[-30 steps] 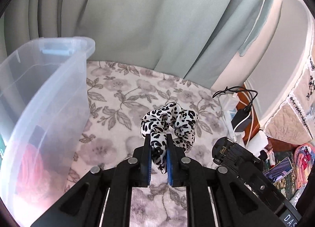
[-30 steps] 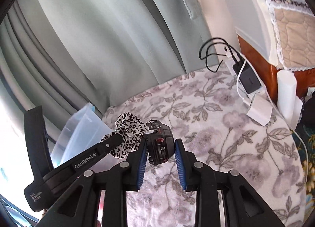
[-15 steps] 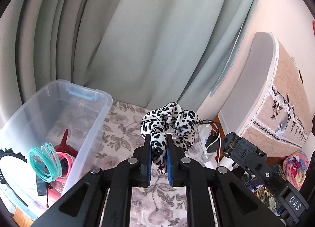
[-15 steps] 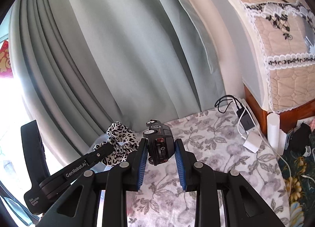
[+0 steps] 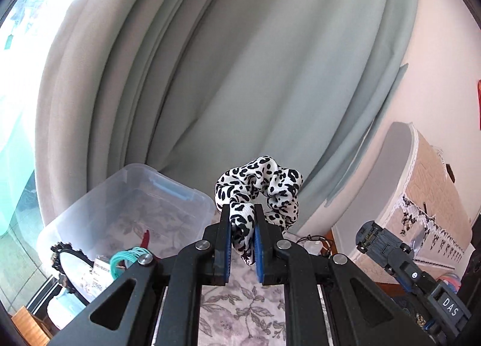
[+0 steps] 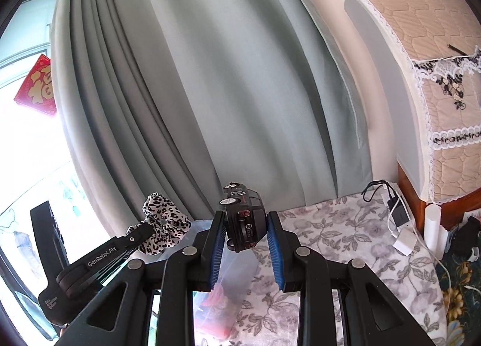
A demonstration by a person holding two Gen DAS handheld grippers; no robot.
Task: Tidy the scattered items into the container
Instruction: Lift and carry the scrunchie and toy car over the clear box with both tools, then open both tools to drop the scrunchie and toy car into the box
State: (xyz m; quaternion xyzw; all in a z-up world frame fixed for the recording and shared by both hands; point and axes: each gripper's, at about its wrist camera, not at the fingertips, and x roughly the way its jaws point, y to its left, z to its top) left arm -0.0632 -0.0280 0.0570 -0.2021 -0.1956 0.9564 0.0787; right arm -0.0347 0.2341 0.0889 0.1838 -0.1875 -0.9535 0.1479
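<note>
The clear plastic container (image 5: 126, 210) sits at the table's edge by the curtain, at about nine o'clock from the left gripper (image 5: 242, 235), and it is already partly filled: I can make out a round toothed-rim mirror (image 5: 72, 268), a bunch of teal hair ties (image 5: 126, 259) and something red (image 5: 146, 238) inside, though what the red thing is I cannot tell. Two more things are in the air and not yet in. The left gripper's fingers are closed tight on a black-and-white spotted scrunchie (image 5: 258, 186), which bunches up above the tips, held to the right of the container's rim rather than over its opening. The right gripper (image 6: 245, 233) has its fingers clamped on the sides of a small dark toy car (image 6: 243, 220), nose tilted up; from that camera the container (image 6: 237, 268) shows just below and behind the fingers, so the car looks close to the opening, but whether it is truly over it I cannot say. The flowered table (image 6: 345, 244) looks bare of loose items in the part visible; only a charger and cables (image 6: 396, 217) lie at its far corner, about two o'clock, and those seem to belong there. My guess is the job is nearly finished: both pieces need carrying over the rim and letting go.
</note>
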